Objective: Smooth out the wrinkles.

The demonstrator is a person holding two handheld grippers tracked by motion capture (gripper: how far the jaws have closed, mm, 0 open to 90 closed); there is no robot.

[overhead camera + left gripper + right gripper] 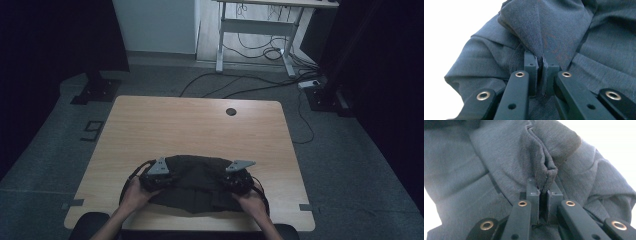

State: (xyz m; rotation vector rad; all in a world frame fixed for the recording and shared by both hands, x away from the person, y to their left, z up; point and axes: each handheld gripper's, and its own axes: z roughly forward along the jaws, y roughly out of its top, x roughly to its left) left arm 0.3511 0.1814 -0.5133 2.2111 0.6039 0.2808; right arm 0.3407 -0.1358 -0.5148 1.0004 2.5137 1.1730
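The left gripper (540, 63) has its jaws pinched nearly together on a peaked fold of the dark garment (554, 27), and the right gripper (543, 188) clamps a matching fold, a hemmed edge bunched between its jaws. Taking one pinch on each side seems meant to let the person carry or spread the cloth evenly, with neither end sagging or slipping.

In the high view the left gripper (156, 176) sits at about eight o'clock on the garment (197, 182) and the right gripper (239, 176) at about four o'clock, each hand behind its tool. The garment lies rumpled at the six o'clock edge of the table (200, 127), nearest the person, resting on the wood between the two grippers. Both tools sit low against the cloth, which suggests it is being laid down or flattened rather than lifted.

The table is pale wood with a round cable hole (230, 111) toward twelve o'clock. Around it is grey carpet; black cables (260, 82) trail across the floor toward a white desk frame (255, 30) at one o'clock. The room is dim, with dark drapes at either side.
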